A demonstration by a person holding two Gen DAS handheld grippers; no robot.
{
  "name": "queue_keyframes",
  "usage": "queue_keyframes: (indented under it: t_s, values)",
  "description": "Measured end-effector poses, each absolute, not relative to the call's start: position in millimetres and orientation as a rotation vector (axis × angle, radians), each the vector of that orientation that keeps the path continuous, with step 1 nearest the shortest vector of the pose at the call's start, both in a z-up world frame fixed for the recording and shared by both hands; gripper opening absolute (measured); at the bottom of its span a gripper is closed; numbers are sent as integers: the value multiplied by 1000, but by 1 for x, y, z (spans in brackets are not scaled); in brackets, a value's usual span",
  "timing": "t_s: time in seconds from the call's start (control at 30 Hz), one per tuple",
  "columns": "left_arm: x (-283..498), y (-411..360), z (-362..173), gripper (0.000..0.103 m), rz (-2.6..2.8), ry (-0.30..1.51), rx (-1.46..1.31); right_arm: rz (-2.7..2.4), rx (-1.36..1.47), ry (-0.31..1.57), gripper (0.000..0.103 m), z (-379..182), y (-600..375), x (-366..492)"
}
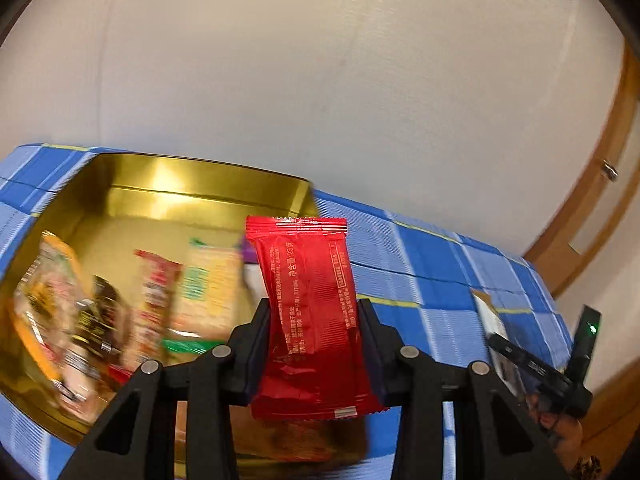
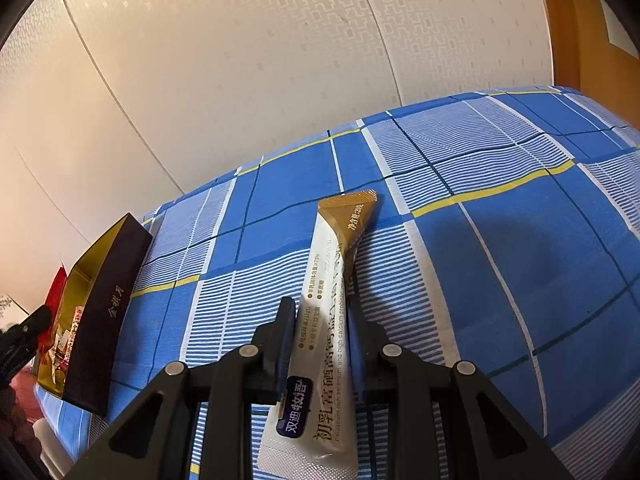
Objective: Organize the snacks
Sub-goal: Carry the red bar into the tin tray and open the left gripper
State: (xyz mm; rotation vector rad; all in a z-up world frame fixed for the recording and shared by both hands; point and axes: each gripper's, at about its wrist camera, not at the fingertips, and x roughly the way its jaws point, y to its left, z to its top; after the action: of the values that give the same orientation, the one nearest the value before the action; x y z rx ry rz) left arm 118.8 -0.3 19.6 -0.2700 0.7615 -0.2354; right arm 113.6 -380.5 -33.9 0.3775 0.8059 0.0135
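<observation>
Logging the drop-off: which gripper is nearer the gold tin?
Left. The left gripper holds a red packet just before the gold tin; the right gripper is farther right.

Both fisheye views are warmly and fairly brightly lit, with dark vignetted corners and straight lines bowed toward the edges. In the left wrist view, glare streaks the inner wall of the shiny gold rectangular tin (image 1: 192, 184), and the wrappers inside it are smeared by motion blur — the glossy red foil snack packet (image 1: 310, 312) stays sharp. In the right wrist view, a soft dark shadow falls on the blue-and-white checked bedsheet (image 2: 520, 248), and the white-and-gold stick sachet (image 2: 328, 304) is crisp — print readable.
</observation>
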Motion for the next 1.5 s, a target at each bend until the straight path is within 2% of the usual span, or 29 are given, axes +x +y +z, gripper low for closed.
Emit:
queue_keyframes:
  t_s: [0.27,0.43,0.63,0.87,1.0,1.5]
  values:
    - [153,60,20,42,-60,772,-284,25,350,809,25,-33,-375,114]
    - [183,93,6,42,18,874,-318,29,351,810,25,-34,-378,115]
    - [212,108,-11,42,53,988,-302,30,351,810,25,-34,-378,115]
    - [226,115,-8,45,96,981,-223,29,351,809,25,-34,-377,115]
    - [219,117,-2,47,144,944,-162,29,351,810,25,-34,-378,115]
    - [161,103,-2,47,70,870,-266,30,351,810,25,-33,-378,115]
